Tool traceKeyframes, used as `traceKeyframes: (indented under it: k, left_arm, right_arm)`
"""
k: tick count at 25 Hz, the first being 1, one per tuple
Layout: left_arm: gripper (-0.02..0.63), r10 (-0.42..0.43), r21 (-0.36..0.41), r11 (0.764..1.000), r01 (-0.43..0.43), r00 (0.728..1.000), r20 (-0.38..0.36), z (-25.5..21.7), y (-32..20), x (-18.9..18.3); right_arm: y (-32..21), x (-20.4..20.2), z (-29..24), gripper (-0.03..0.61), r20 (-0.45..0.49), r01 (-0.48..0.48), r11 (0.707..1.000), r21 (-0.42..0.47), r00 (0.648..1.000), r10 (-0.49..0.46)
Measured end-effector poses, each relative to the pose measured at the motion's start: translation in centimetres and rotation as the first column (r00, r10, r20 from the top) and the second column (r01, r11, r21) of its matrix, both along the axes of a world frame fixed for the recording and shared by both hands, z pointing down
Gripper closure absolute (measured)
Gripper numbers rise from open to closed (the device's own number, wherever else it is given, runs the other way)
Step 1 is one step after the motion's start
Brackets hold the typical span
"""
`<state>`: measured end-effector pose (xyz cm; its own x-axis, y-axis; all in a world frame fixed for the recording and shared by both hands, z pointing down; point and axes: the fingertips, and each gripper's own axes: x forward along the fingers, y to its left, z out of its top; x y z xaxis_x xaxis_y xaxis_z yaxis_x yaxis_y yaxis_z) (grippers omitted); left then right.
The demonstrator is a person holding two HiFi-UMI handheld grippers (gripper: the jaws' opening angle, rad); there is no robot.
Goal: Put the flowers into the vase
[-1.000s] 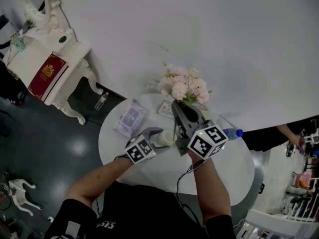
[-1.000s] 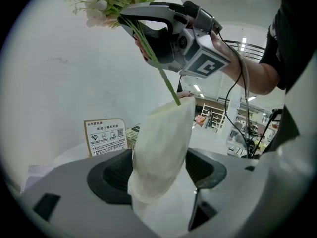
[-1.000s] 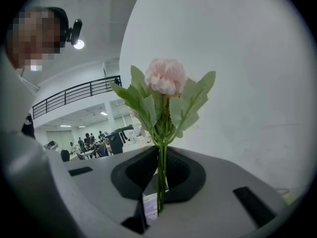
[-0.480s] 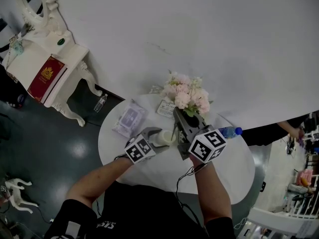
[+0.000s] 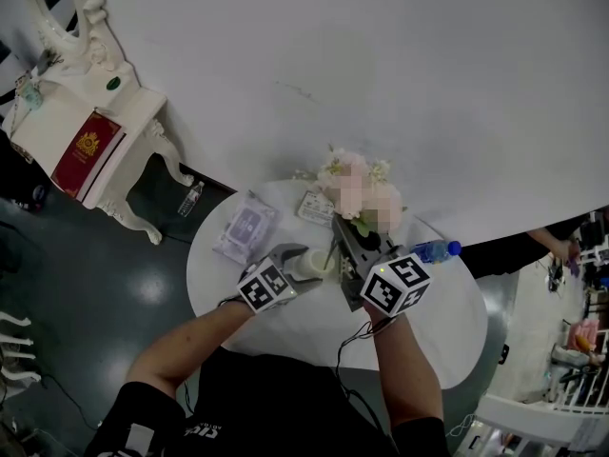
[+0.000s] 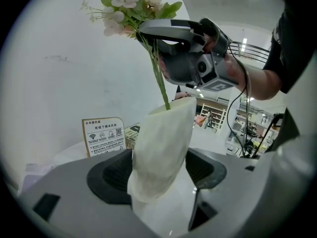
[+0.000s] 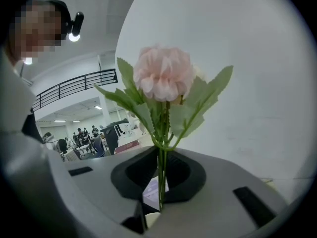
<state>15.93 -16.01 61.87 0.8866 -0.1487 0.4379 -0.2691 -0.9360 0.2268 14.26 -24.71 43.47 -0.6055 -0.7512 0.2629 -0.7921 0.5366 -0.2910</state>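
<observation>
A bunch of pale pink flowers point(image 5: 357, 187) with green stems point(image 7: 160, 175) is held upright, and my right gripper point(image 5: 341, 228) is shut on the stems. In the left gripper view the right gripper point(image 6: 148, 33) holds the bunch point(image 6: 130, 6) above a cream vase point(image 6: 163, 150), and the stem ends reach the rim of the vase's mouth. My left gripper point(image 6: 161, 175) is shut on the vase's body. In the head view the vase point(image 5: 311, 264) stands on the round white table point(image 5: 285, 327), between the two grippers. The blooms are partly blurred there.
On the table lie a purple-and-white packet point(image 5: 243, 228), a printed card point(image 6: 104, 135) and a blue-capped bottle point(image 5: 440, 250). A white ornate side table point(image 5: 95, 131) with a red book point(image 5: 84, 150) stands at the far left. A small bottle point(image 5: 190, 196) lies on the dark floor.
My right gripper has sunk a little with the flowers, bringing the stems closer to the vase. The left gripper and vase have stayed where they were.
</observation>
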Motion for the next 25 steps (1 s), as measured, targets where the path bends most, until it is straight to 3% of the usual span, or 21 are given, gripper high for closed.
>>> traceKeyframes:
  k: [25]
  left_arm:
    - [0.287, -0.002, -0.033, 0.999, 0.002, 1.000, 0.006, 0.0, -0.1, -0.2]
  right_arm:
    - [1.3, 0.6, 2.1, 0.540, -0.050, 0.005, 0.999, -0.044, 0.999, -0.008]
